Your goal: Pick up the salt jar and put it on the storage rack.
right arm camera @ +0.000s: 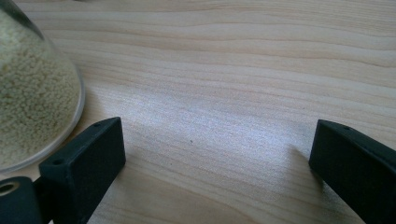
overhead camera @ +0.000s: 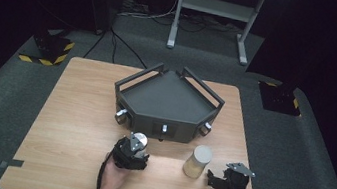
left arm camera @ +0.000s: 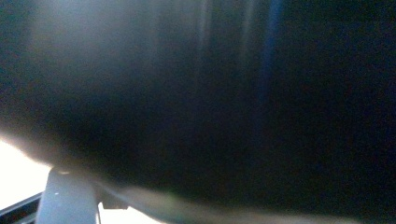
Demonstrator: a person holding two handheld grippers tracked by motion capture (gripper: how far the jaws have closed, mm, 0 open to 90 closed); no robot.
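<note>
My left gripper point(overhead camera: 131, 152) stands near the table's middle front, just before the dark box. A small round thing with a pale top point(overhead camera: 141, 140) sits at its tip. The left gripper view is a dark blur point(left arm camera: 210, 116) of something very close to the camera, and the jaws are hidden, so I cannot tell whether they hold it. A clear jar of pale grains point(overhead camera: 197, 161) stands to the right. My right gripper point(overhead camera: 217, 178) rests low by the front edge, open, with bare wood between its jaws point(right arm camera: 210, 140). The jar point(right arm camera: 32, 102) stands just outside its left jaw.
A dark angular box with raised rails point(overhead camera: 168, 97) sits at the table's middle back, with knobs point(overhead camera: 121, 116) on its front faces. The wooden table point(overhead camera: 66, 124) ends close behind both hands. Beyond it are grey carpet and a desk frame point(overhead camera: 214, 10).
</note>
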